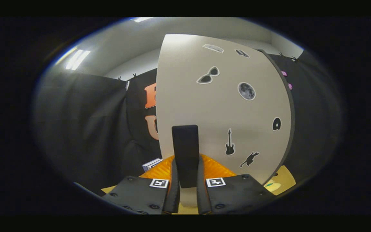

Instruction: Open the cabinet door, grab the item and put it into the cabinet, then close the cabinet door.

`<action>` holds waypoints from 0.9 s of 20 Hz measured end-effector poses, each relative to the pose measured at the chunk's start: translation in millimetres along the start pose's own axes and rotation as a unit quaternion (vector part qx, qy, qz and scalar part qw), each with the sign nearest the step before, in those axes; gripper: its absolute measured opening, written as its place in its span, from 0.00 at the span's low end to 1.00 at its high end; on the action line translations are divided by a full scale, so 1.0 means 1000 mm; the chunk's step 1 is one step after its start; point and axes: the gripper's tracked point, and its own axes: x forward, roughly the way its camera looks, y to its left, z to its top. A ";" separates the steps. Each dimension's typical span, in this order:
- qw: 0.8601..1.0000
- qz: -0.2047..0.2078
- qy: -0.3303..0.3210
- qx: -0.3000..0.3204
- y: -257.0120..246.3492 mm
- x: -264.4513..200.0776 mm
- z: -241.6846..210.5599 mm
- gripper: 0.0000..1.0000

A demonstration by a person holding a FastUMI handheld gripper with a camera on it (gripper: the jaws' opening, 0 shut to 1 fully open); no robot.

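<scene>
In the gripper view, the gripper [185,190] is clenched on the dark upright handle [185,154] of the cabinet door [224,106], both fingers pressing its sides at six o'clock. The pale door, dotted with stickers, fills the centre and runs up to twelve o'clock; whether it is being pulled open or pushed shut I cannot tell, since the cabinet's inside is hidden. An orange textured thing [216,169] lies just beyond the fingers, and a small box [151,164] sits at seven o'clock. Whether either is the item to stow is unclear, so I cannot tell which door step is in hand.
</scene>
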 end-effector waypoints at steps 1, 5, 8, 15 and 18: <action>1.000 0.007 0.000 -0.002 -0.005 -0.016 0.001 0.29; 1.000 0.022 0.002 0.001 -0.028 -0.068 0.004 0.29; 1.000 0.020 -0.008 -0.001 -0.052 -0.104 0.007 0.29; 0.999 -0.028 -0.015 -0.008 -0.102 -0.159 0.011 0.28; 0.998 -0.052 -0.021 -0.013 -0.116 -0.170 0.012 0.28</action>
